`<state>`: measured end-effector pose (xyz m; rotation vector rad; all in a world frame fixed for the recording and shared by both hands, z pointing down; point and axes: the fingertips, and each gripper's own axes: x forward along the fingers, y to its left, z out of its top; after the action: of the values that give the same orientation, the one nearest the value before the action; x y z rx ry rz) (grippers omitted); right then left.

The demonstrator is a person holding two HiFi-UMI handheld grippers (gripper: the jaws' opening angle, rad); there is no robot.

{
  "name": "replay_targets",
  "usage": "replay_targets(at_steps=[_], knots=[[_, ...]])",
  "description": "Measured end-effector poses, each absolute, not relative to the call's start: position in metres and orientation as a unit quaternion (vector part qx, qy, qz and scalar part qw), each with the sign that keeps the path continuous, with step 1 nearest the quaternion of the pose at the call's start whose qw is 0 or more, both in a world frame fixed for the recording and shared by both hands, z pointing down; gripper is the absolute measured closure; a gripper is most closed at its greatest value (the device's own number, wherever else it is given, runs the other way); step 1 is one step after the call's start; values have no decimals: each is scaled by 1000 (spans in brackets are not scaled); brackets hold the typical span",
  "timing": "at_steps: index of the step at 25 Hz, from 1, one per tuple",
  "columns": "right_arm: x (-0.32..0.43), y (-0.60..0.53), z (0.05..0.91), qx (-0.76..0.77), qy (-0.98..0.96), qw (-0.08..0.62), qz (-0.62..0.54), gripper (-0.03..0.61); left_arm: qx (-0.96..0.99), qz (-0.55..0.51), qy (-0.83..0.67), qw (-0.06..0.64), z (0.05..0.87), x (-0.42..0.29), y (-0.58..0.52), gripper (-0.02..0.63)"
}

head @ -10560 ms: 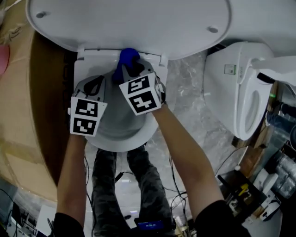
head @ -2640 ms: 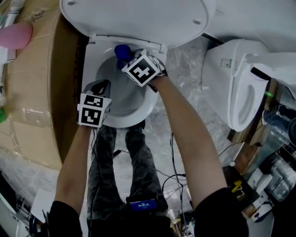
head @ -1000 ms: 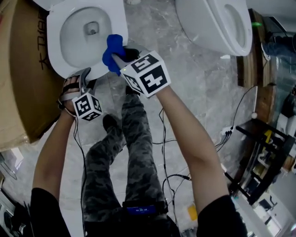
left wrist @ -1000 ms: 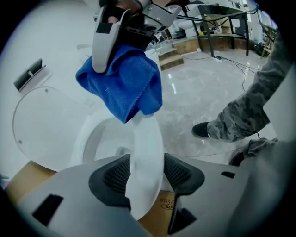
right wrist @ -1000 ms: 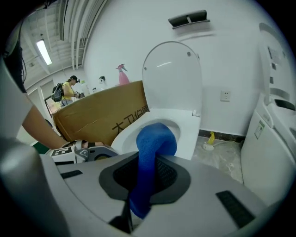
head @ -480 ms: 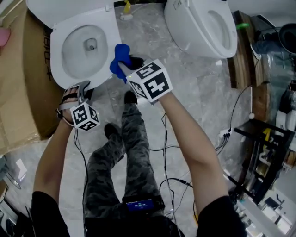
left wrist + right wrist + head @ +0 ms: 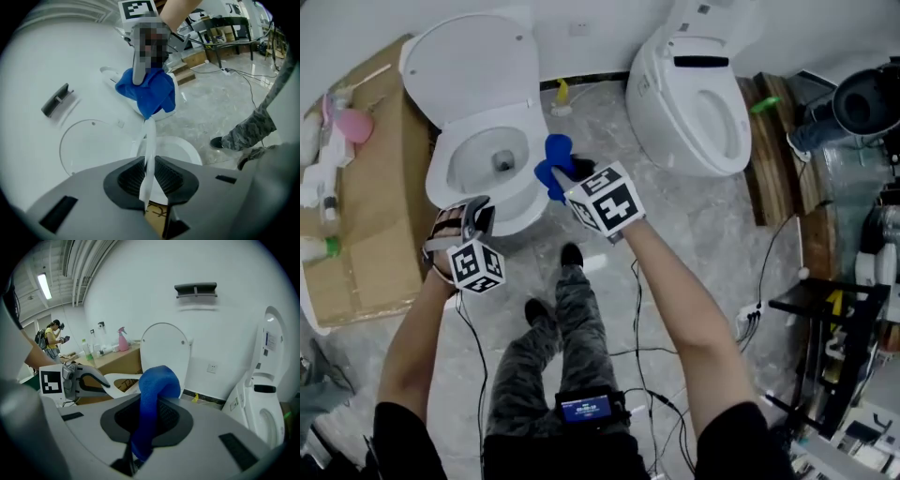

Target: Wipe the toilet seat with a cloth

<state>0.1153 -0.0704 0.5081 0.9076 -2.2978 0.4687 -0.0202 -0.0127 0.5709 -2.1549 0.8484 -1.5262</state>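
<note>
The white toilet's lid (image 7: 473, 66) stands up against the wall. My left gripper (image 7: 473, 216) is at the front of the toilet seat (image 7: 448, 171). Its jaws have just been closing, and the seat's thin front edge (image 7: 150, 150) runs between the pads of the left gripper (image 7: 149, 174). In the right gripper view the seat ring (image 7: 123, 377) sticks out from the left gripper (image 7: 82, 378), lifted. My right gripper (image 7: 564, 180) hangs beside the bowl's right rim, shut on a blue cloth (image 7: 553, 157). The bunched cloth (image 7: 157, 380) arches out of its jaws.
A second toilet (image 7: 694, 94) stands to the right. A cardboard box (image 7: 356, 244) on the left carries bottles and a pink spray bottle (image 7: 352, 124). Cables (image 7: 647, 309) trail over the marble floor by my legs (image 7: 572, 328). A black rack (image 7: 834, 328) is at far right.
Both grippers have come up from the bowl, and the view has pulled back to show the whole toilet and wall. The cloth moved from the seat's back to beside the right rim.
</note>
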Motion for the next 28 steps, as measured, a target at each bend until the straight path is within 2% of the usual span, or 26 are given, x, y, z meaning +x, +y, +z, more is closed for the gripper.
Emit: replay_targets(at_steps=[12, 20, 28], knots=[[111, -171, 396, 308, -893, 283, 168, 523, -726, -559, 366, 163, 440, -38, -145, 551], [89, -220, 370, 252, -910, 283, 167, 523, -704, -576, 403, 100, 412, -49, -215, 545], [46, -263, 358, 233, -917, 278, 165, 523, -691, -572, 435, 77, 389, -63, -287, 522]])
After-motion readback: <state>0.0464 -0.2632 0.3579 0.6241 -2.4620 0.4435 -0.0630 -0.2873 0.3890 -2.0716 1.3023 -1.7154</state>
